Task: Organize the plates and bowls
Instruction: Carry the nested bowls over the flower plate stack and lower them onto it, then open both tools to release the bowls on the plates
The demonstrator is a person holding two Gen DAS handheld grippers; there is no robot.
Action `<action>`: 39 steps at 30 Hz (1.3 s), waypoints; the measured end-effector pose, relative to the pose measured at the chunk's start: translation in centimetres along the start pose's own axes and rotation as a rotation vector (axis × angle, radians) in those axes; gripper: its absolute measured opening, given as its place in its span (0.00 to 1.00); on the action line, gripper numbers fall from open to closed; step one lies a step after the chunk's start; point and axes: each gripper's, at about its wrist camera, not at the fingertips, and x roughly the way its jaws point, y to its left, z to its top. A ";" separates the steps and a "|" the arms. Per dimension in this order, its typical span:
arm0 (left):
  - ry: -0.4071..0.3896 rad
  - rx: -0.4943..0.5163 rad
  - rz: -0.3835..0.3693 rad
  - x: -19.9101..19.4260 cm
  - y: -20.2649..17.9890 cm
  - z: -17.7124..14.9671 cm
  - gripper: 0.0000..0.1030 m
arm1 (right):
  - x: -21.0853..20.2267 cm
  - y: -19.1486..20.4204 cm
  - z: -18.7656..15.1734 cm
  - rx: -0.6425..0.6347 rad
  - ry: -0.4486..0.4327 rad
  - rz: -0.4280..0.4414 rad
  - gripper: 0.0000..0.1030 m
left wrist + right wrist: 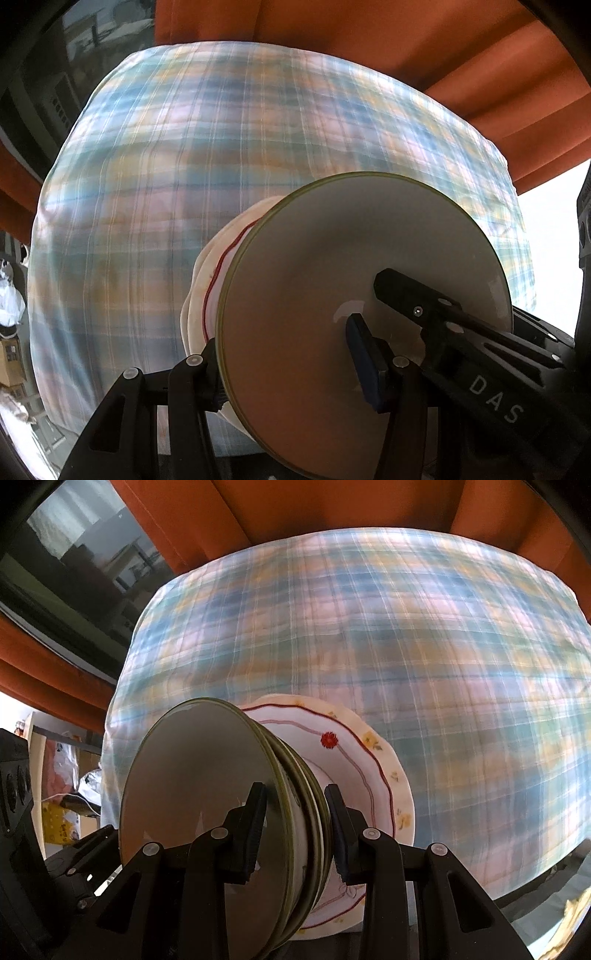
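Plate stack (207,805) between right gripper (295,819) fingers, seemingly clamped.

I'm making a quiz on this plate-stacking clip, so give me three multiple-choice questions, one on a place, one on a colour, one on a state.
1. Where is the flowered plate?
A. under the olive-rimmed plates
B. on top of them
C. alone on the cloth

2. What colour is the flower on it?
A. blue
B. red
C. black

3. What is the right gripper doing?
A. hanging open
B. clamping the plate stack
C. holding a bowl

Answers:
1 A, the olive-rimmed plates lie against its face.
2 B, a red bloom shows near its rim.
3 B, both fingers press the stack's two sides.
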 end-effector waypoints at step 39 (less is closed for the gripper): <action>-0.440 -0.018 0.240 -7.4 -4.0 -5.7 0.86 | -8.8 -3.2 -4.8 -0.085 -0.388 -0.014 0.70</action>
